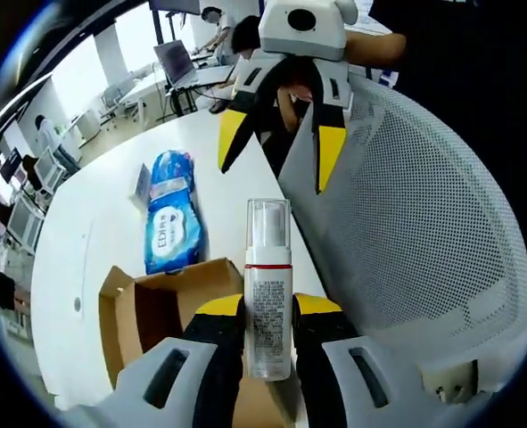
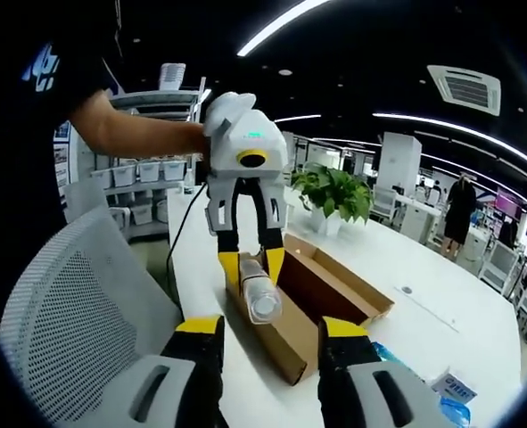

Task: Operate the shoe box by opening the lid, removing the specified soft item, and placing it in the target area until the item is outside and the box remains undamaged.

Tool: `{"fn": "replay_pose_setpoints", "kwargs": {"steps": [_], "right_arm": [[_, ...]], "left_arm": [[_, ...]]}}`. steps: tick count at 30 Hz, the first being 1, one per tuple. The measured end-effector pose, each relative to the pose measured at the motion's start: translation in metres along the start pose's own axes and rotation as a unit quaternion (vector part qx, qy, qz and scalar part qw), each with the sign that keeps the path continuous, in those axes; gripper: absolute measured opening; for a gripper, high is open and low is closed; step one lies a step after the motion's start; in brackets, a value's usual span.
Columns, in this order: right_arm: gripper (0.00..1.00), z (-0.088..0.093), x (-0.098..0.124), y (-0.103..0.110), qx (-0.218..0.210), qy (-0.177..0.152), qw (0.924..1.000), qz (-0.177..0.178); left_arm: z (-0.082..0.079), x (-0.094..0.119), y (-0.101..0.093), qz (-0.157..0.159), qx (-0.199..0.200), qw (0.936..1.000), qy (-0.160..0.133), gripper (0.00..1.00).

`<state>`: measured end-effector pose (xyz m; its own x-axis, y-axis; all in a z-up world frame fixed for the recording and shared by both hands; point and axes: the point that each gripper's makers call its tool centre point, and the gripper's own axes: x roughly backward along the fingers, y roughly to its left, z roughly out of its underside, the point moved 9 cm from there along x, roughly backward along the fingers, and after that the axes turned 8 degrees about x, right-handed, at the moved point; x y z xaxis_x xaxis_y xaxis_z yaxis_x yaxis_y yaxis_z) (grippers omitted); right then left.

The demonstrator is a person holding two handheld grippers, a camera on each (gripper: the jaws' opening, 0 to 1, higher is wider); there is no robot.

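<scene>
Two yellow-tipped jaws of the left gripper [image 1: 268, 314] clamp a clear foam pump bottle [image 1: 267, 294] above the open cardboard shoe box [image 1: 156, 308]. Beyond it, a blue wet-wipes pack [image 1: 172, 223] lies on the white table [image 1: 76, 259]. Farther off, the right gripper [image 1: 276, 147] hangs with jaws apart, holding nothing, beside a mesh chair [image 1: 415, 232].

Left gripper [image 1: 268, 314] has its jaws clamped on a foam pump bottle [image 1: 267, 294]; right gripper [image 2: 270, 332] hangs with jaws apart, gripping nothing
</scene>
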<state>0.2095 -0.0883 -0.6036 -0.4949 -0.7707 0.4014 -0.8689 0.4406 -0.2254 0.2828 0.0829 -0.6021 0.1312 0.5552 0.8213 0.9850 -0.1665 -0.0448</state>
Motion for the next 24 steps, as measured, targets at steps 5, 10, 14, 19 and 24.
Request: {"fn": "replay_pose_setpoints", "kwargs": {"steps": [5, 10, 14, 19, 24], "right_arm": [[0.33, -0.002, -0.002, 0.002, 0.004, -0.004, 1.0000, -0.005], [0.32, -0.003, -0.003, 0.004, 0.009, -0.002, 0.9999, -0.012], [0.30, -0.004, -0.005, 0.005, 0.014, -0.002, 0.9998, -0.016], [0.25, -0.006, -0.007, 0.009, 0.023, 0.003, 0.9995, -0.023], [0.18, -0.007, -0.007, 0.010, 0.028, 0.002, 0.9993, -0.025]], "left_arm": [[-0.008, -0.002, -0.004, 0.007, -0.012, 0.9999, -0.006, 0.19], [-0.014, -0.005, -0.007, 0.015, -0.023, 0.9995, -0.015, 0.19], [-0.020, -0.007, -0.010, 0.022, -0.026, 0.9992, -0.020, 0.19], [-0.026, -0.010, -0.012, 0.026, -0.034, 0.9988, -0.025, 0.19], [-0.028, -0.012, -0.013, 0.027, -0.040, 0.9985, -0.027, 0.19]]}}
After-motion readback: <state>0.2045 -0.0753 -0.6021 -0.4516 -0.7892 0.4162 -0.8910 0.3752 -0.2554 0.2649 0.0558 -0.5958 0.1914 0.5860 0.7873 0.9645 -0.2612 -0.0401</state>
